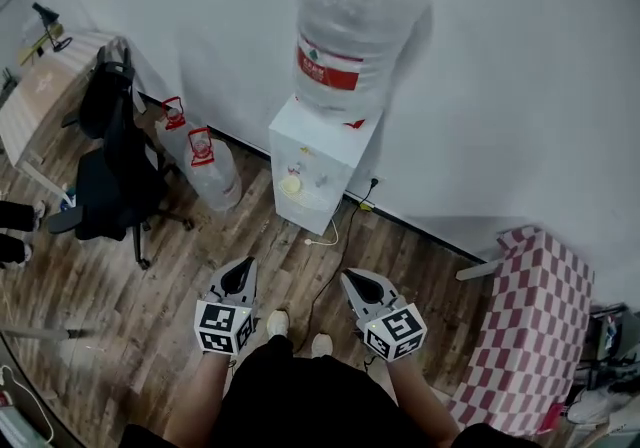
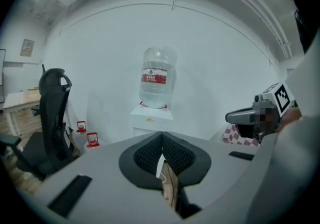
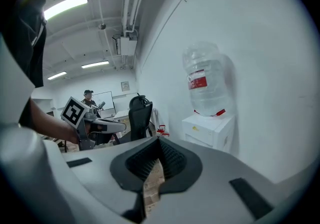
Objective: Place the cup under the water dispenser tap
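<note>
Left gripper (image 1: 243,271) and right gripper (image 1: 352,279): jaws together on both, nothing held. Water dispenser (image 1: 318,151) stands ahead against the white wall (image 1: 500,56), well apart from both.

The water dispenser (image 1: 318,161) is white, and its clear bottle (image 1: 345,31) carries a red label. The chair (image 1: 115,171) is black, the floor (image 1: 150,286) brown wood planks, the cloth (image 1: 530,336) red-and-white checked, the wall (image 1: 520,86) plain white. The clear jugs (image 1: 215,171) have red handles.
</note>
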Tool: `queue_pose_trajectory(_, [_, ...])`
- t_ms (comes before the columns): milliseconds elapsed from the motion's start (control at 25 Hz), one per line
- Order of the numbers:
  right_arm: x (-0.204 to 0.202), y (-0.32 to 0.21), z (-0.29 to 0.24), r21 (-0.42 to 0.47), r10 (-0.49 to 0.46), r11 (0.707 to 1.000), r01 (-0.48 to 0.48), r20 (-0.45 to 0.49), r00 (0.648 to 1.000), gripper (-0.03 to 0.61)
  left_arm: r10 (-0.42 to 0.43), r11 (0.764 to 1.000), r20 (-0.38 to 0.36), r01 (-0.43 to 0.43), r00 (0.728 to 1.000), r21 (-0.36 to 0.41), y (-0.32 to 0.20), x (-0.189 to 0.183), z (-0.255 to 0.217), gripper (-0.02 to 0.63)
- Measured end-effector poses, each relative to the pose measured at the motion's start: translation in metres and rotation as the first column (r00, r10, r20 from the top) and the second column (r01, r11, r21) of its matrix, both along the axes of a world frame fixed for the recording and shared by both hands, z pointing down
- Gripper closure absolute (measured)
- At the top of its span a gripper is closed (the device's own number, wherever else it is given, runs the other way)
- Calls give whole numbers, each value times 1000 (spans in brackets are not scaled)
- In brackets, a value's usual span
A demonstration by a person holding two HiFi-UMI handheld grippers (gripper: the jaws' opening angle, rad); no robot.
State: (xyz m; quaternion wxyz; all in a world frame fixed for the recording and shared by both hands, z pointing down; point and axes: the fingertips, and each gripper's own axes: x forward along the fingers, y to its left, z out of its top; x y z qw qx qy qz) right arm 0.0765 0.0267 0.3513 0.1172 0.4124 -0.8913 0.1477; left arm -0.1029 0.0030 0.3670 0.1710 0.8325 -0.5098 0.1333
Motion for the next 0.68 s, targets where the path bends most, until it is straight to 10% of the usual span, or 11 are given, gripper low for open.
queue_pose_trajectory(680, [57,31,2,19,-37,999,37,-12,999,558,-73,997,44,73,996,1,47,49,-6,599])
